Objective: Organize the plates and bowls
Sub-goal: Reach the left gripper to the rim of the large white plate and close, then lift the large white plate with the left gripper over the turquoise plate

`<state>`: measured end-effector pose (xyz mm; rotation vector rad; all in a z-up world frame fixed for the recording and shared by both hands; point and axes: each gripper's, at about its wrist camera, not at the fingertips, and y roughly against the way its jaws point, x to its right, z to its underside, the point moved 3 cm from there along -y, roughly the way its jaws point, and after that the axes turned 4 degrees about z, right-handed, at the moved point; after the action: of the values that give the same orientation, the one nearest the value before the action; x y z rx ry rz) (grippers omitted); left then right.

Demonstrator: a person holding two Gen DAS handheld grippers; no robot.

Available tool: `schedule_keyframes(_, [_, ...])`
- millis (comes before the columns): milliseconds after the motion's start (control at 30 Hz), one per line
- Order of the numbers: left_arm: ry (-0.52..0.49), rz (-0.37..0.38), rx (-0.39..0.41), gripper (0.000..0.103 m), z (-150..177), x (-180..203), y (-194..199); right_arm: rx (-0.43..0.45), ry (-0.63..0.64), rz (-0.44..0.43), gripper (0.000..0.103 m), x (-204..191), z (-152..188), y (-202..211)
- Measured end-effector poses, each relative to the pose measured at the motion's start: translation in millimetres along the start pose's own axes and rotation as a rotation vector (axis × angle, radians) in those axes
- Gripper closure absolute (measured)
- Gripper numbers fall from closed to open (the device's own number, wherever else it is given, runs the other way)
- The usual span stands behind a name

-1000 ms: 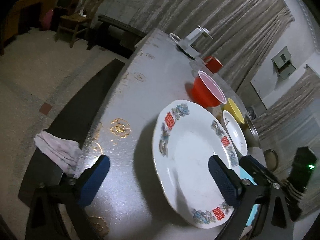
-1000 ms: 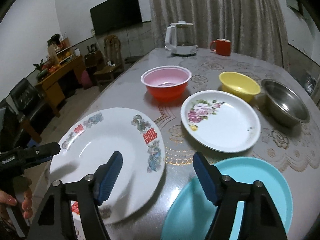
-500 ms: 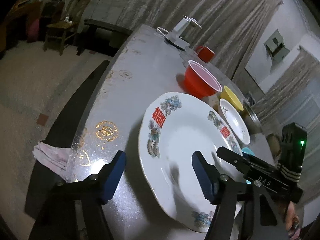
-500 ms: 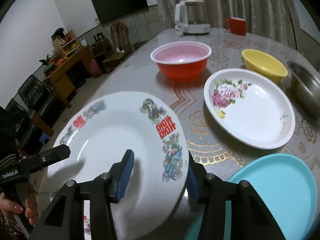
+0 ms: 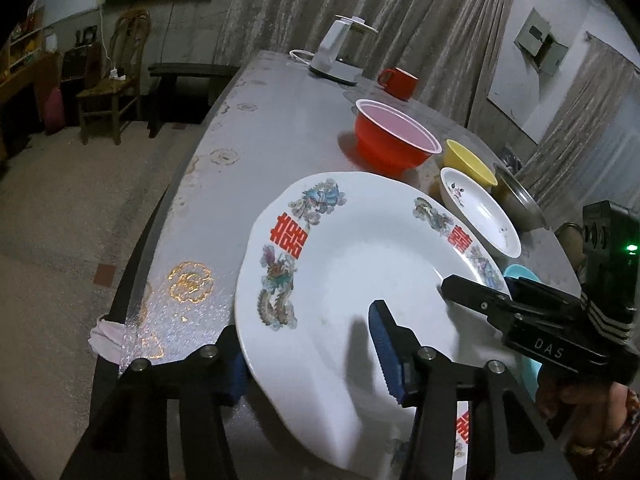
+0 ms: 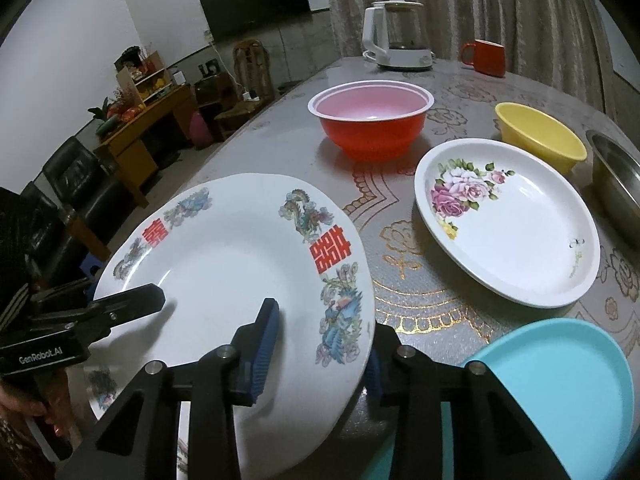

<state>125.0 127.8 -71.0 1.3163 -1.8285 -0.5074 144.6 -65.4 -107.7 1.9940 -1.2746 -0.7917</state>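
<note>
Left wrist view: the left claw has just been closing and now pinches the near-left rim of the large white plate — one blue pad on top, the other tucked under the edge. The plate sits tilted over the surface. Across it, the right claw reaches in from the right. Beyond stand a red bowl, a yellow bowl, a small flowered plate and a steel bowl.

Right wrist view: the right claw has likewise just been closing and grips the same plate at its near-right rim — a pad above, a pad below. The left claw bites the far-left edge. A blue plate lies just to the right; a kettle and red mug stand far back.
</note>
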Motion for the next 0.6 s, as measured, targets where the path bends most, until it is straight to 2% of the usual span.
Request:
schedule_keyframes(67, [-0.02,-0.013,0.001,0.047,0,3,-2,0.003,-0.002,0.001,0.065,0,0,0])
schedule_keyframes(267, [-0.089,-0.137,0.023,0.052,3,9,-5,0.004,-0.036,-0.008,0.072,3,0,3])
schedule_keyframes(600, [-0.1,-0.179,0.032,0.052,7,12,-4,-0.009,-0.047,-0.019,0.074,4,3,6])
